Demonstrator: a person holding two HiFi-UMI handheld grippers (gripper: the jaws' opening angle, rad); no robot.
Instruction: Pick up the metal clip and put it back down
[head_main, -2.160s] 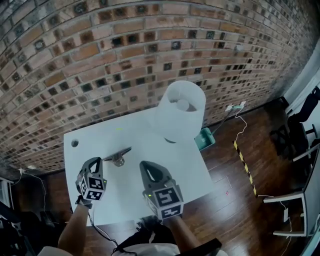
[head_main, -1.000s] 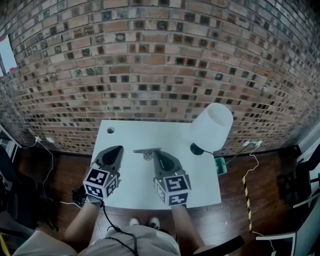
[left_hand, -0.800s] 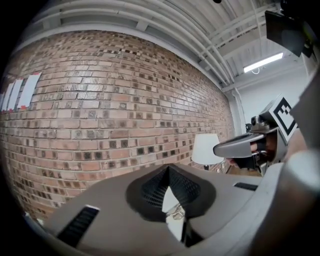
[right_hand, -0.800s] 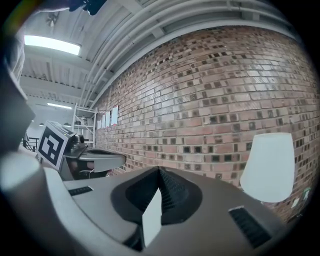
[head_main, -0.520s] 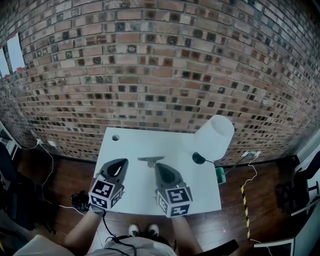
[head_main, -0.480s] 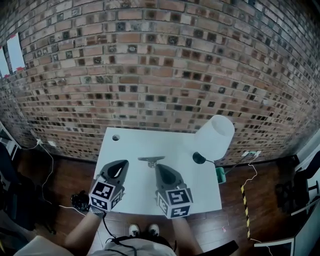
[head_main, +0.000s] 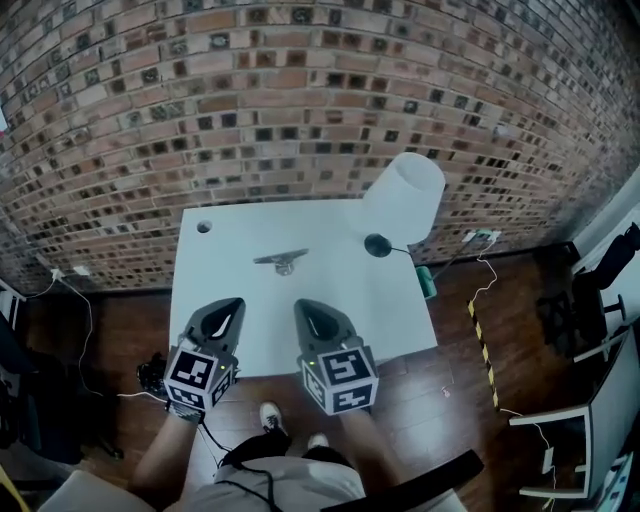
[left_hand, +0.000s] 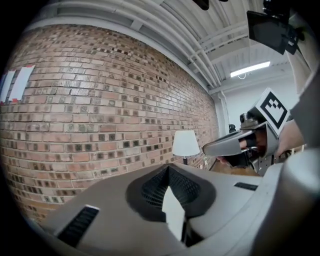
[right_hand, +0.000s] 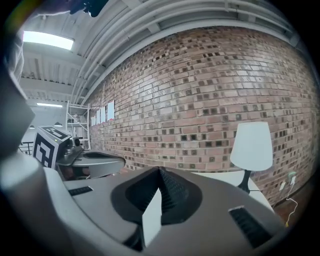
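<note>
The metal clip (head_main: 281, 259) lies flat on the white table (head_main: 350, 290), a little behind the middle. Both grippers hover over the table's near edge, short of the clip. My left gripper (head_main: 232, 304) is shut with nothing between its jaws. My right gripper (head_main: 304, 307) is also shut and holds nothing. In the left gripper view the shut jaws (left_hand: 168, 171) point at the brick wall, with the right gripper (left_hand: 240, 145) beside them. The right gripper view shows its shut jaws (right_hand: 160, 174) and the left gripper (right_hand: 90, 162) at the left. Neither gripper view shows the clip.
A white-shaded lamp (head_main: 404, 197) stands at the table's far right corner on a dark round base (head_main: 377, 245). A cable hole (head_main: 204, 227) sits at the far left corner. A brick wall (head_main: 300, 90) runs behind the table. Cables (head_main: 480, 290) trail on the wooden floor.
Both grippers have drawn back from the clip toward the table's near edge. The clip stays lying on the table, and the head view has shifted.
</note>
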